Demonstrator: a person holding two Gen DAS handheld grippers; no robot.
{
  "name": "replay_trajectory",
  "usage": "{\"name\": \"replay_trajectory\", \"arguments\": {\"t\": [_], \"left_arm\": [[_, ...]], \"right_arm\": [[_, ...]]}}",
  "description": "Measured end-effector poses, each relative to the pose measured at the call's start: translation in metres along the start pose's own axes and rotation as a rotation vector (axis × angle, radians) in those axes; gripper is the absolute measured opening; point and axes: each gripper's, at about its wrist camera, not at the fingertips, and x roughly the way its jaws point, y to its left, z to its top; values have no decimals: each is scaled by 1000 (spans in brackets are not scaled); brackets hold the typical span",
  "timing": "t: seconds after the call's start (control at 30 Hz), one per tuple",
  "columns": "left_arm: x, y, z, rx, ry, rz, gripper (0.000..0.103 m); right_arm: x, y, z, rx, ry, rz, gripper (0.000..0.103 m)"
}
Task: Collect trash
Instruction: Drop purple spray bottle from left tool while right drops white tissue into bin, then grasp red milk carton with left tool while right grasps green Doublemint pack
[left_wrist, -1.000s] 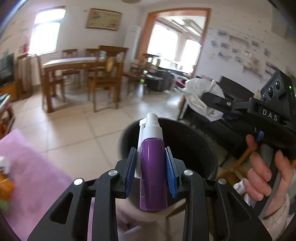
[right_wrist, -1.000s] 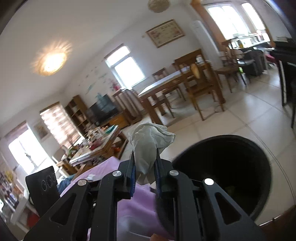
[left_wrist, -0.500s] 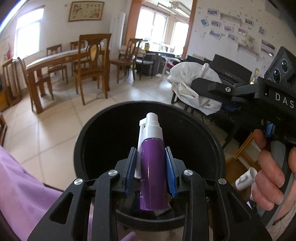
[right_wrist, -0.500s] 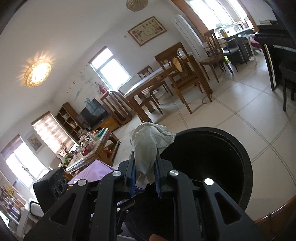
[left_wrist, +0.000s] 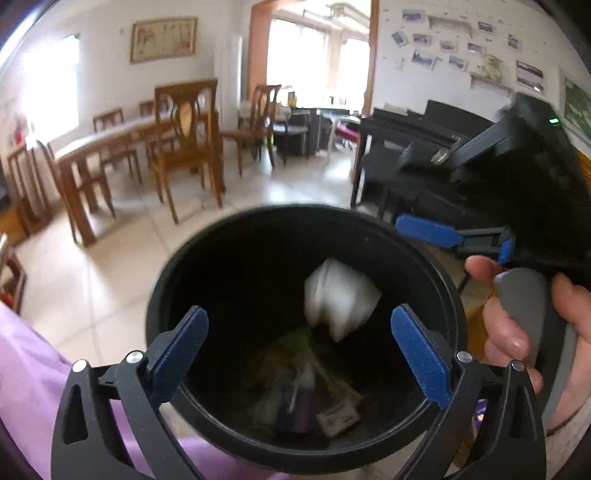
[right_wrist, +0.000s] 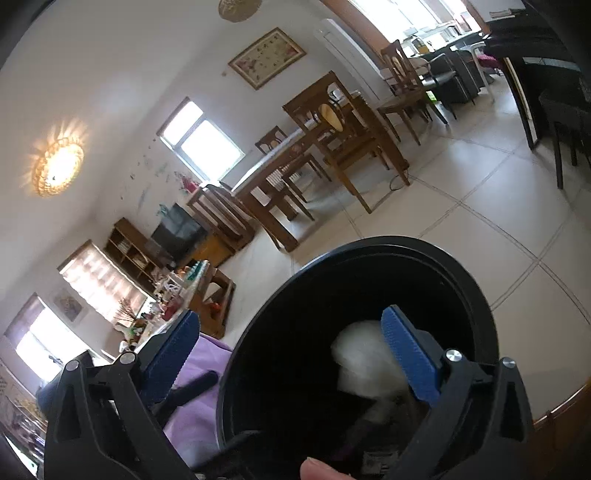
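Note:
A black round trash bin (left_wrist: 162, 295) stands on the tiled floor under both grippers; it also shows in the right wrist view (right_wrist: 476, 295). My left gripper (left_wrist: 299, 354) is open and empty over its mouth. My right gripper (right_wrist: 291, 354) is open and empty over the bin; in the left wrist view it shows at the right (left_wrist: 454, 240). A white crumpled tissue (left_wrist: 338, 299) is blurred inside the bin; it also shows in the right wrist view (right_wrist: 364, 356). The purple spray bottle (left_wrist: 299, 406) lies at the bin's bottom among other trash.
A purple cloth (left_wrist: 29, 376) lies left of the bin. A wooden dining table with chairs (left_wrist: 147, 147) stands behind. A black piano (left_wrist: 424, 147) is at the right. A cluttered low table (right_wrist: 177, 295) shows in the right wrist view.
Both grippers have opened. The purple spray bottle dropped from the left gripper and the white tissue from the right gripper into the bin.

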Motion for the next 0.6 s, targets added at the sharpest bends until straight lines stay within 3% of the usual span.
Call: {"name": "replay_trajectory", "arguments": {"t": [0.3,0.6], "left_arm": [[-15,11,-6,18,0,35,98],[-82,49,-17,-23,-64,95,98]], "right_arm": [[-1,4,-5,2,7,-19,98],[7,33,-16,-30,51,-28,98]]}}
